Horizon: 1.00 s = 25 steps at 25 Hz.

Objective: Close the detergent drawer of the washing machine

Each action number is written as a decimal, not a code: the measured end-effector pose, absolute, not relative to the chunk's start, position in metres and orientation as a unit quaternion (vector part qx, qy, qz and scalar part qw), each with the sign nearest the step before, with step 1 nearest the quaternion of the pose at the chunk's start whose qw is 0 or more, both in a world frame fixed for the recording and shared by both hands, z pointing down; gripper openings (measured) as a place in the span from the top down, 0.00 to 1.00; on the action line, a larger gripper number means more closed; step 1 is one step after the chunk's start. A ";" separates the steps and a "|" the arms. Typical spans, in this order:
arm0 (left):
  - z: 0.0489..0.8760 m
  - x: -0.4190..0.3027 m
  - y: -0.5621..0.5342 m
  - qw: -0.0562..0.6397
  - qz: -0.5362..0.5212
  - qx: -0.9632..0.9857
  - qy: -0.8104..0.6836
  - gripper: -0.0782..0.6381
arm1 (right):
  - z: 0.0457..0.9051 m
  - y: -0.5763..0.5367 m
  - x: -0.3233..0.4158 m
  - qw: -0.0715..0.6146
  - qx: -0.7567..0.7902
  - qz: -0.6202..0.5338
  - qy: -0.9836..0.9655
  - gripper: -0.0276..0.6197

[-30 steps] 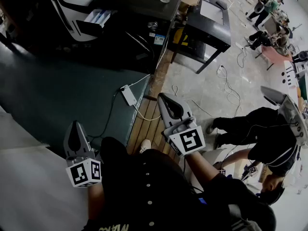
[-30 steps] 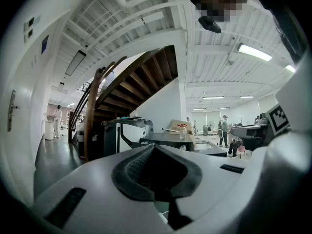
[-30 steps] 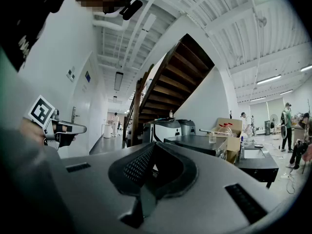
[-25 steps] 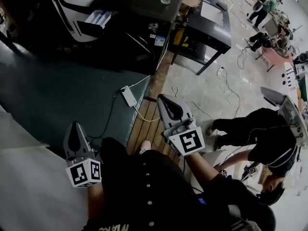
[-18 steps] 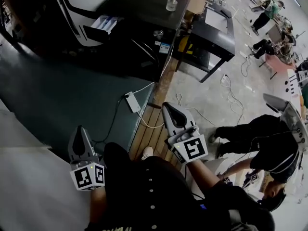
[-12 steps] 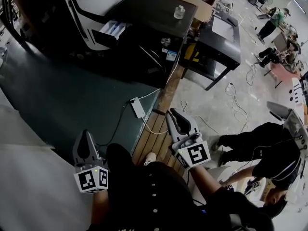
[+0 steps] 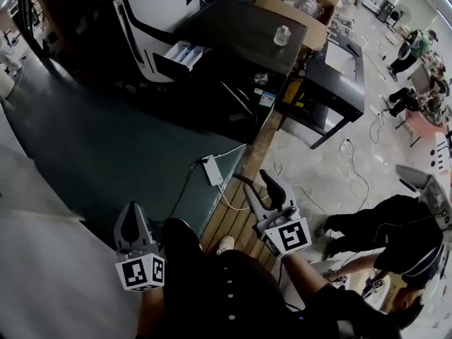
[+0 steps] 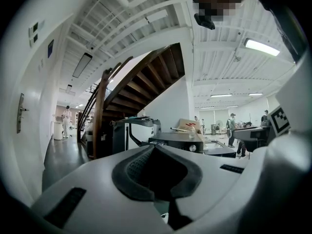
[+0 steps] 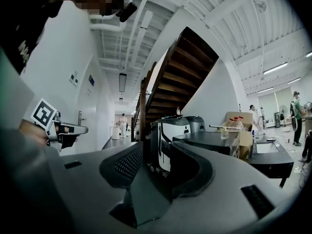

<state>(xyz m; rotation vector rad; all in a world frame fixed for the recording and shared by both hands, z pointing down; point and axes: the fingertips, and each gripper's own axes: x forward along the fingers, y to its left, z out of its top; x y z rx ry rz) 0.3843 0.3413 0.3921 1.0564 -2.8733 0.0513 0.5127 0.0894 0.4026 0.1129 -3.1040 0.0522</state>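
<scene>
The black washing machine (image 7: 233, 69) stands at the top centre of the head view, with its pale detergent drawer (image 7: 180, 51) pulled out toward the left. Both grippers hang low in that view, far from the machine. My left gripper (image 7: 131, 210) is shut and holds nothing; in its own view its jaws (image 8: 156, 150) meet, with the machine's top (image 8: 175, 141) small beyond them. My right gripper (image 7: 256, 182) is opening its jaws, and nothing is between them. In the right gripper view a gap shows between the jaws (image 9: 156, 152), and a white and black appliance (image 9: 168, 130) shows through it.
A white power strip (image 7: 212, 169) and its cable lie on the dark floor mat. Wooden slats (image 7: 233, 210) lie beside the mat. A black table (image 7: 339, 83) stands right of the machine, and a small bottle (image 7: 282, 35) on its top. A person (image 7: 381, 224) crouches at right.
The right gripper's jaws have gone from shut to open. The washing machine and its drawer have slid lower and toward the right in the head view. The left gripper stays shut.
</scene>
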 end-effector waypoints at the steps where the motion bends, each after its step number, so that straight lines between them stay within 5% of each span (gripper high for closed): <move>1: 0.392 0.379 0.342 0.040 0.016 0.344 -0.938 0.88 | 0.405 0.090 0.508 0.022 0.033 0.014 -0.999 0.68; 25: 0.312 0.201 0.386 0.024 0.014 0.351 -0.936 0.88 | 0.318 0.127 0.319 0.024 0.044 0.000 -0.999 0.72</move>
